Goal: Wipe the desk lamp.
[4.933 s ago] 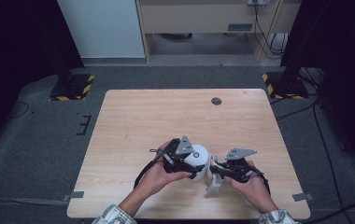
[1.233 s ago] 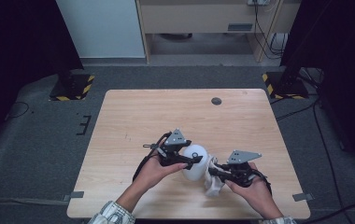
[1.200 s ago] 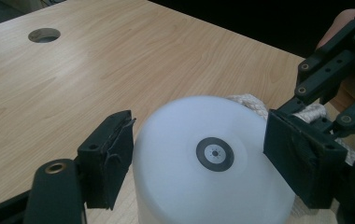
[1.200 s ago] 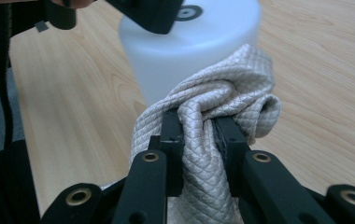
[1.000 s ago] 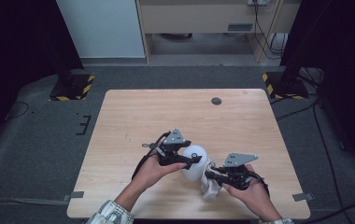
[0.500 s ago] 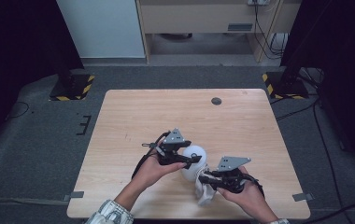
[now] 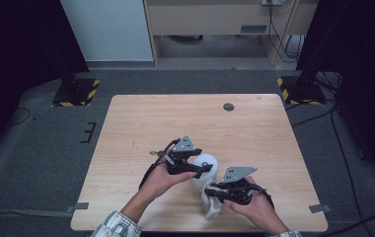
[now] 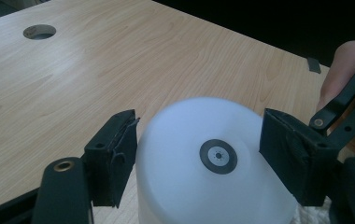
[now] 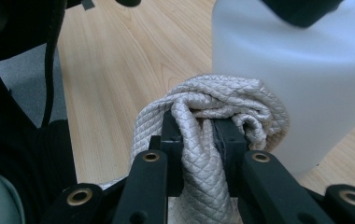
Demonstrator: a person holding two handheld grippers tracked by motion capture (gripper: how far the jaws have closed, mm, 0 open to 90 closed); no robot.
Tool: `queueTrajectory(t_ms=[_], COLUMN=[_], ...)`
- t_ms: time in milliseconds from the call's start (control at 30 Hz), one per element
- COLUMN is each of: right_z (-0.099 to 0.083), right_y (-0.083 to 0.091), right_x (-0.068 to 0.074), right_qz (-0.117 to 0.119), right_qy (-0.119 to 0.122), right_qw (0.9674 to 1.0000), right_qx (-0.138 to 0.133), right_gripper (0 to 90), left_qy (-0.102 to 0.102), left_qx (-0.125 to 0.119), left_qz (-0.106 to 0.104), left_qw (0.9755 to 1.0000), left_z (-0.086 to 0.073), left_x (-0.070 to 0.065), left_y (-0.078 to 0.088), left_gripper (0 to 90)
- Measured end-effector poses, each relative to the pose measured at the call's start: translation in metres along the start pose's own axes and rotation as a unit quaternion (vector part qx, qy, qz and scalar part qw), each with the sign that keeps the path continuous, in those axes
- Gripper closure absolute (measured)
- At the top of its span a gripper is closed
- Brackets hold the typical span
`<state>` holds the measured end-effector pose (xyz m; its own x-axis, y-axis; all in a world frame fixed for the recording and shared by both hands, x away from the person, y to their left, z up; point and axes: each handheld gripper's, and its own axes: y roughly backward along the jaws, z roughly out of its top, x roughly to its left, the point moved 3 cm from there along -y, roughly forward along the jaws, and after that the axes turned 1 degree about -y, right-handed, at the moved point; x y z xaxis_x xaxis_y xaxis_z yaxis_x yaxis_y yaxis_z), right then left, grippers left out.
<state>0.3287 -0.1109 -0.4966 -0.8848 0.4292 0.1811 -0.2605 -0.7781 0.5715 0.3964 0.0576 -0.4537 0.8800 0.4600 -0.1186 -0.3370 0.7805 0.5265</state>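
Tongs on the right [image 9: 199, 140] are clamped tight on a bunched, quilted beige cloth [image 9: 213, 116], and the wad is pressed up against the lower side wall of a translucent white plastic jar [image 9: 301, 79] that stands on the pale wooden counter [image 7: 175, 123]. From the high view the cloth [image 7: 211, 205] hangs in a fold below the right tongs [image 7: 214, 190], just at the near side of the jar [image 7: 203, 165].

Left tongs [image 8: 199, 154] straddle the jar's flat top [image 8: 203, 135], which carries a small dark ring at its centre. Both pads sit at the jar's sides, the left-hand one touching or very nearly touching the wall, the other with a sliver of gap showing, so whether they truly press cannot be told; they look set to steady the jar rather than lift it. In the high view these tongs [image 7: 203, 169] lie across the jar from the left.

As a judgement, the work in hand is wiping the jar, and it seems to be mid-course: the cloth is at the near wall, low down. How much of the surface is already cleaned cannot be read, since no dirt or streaks show. The far side and top would presumably remain.
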Motion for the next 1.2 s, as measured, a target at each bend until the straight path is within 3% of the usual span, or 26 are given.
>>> queueTrajectory(t_ms=[433,633,1033,1200], right_z=[-0.016,-0.017,0.004,0.004], right_y=[-0.013,-0.014,0.001,0.001], right_x=[-0.006,-0.005,0.006,0.006], right_qz=[0.007,0.0,0.0,-0.001], right_qy=[-0.013,-0.008,0.005,0.008], right_qw=[0.9995,0.9995,0.9999,0.9998], right_qx=[0.026,0.032,-0.016,-0.017], right_gripper=[77.5,77.3,77.3,77.4], left_qy=[0.002,0.002,0.0,0.0], left_qx=[-0.001,0.0,0.001,0.001], left_qz=[0.001,0.001,0.002,0.003], left_qw=[1.0,1.0,1.0,1.0], left_z=[0.0,0.0,0.001,0.001], left_x=[0.0,0.0,0.0,0.0], left_y=[0.0,0.0,0.0,-0.001], left_gripper=[27.4,27.4,27.3,27.3])
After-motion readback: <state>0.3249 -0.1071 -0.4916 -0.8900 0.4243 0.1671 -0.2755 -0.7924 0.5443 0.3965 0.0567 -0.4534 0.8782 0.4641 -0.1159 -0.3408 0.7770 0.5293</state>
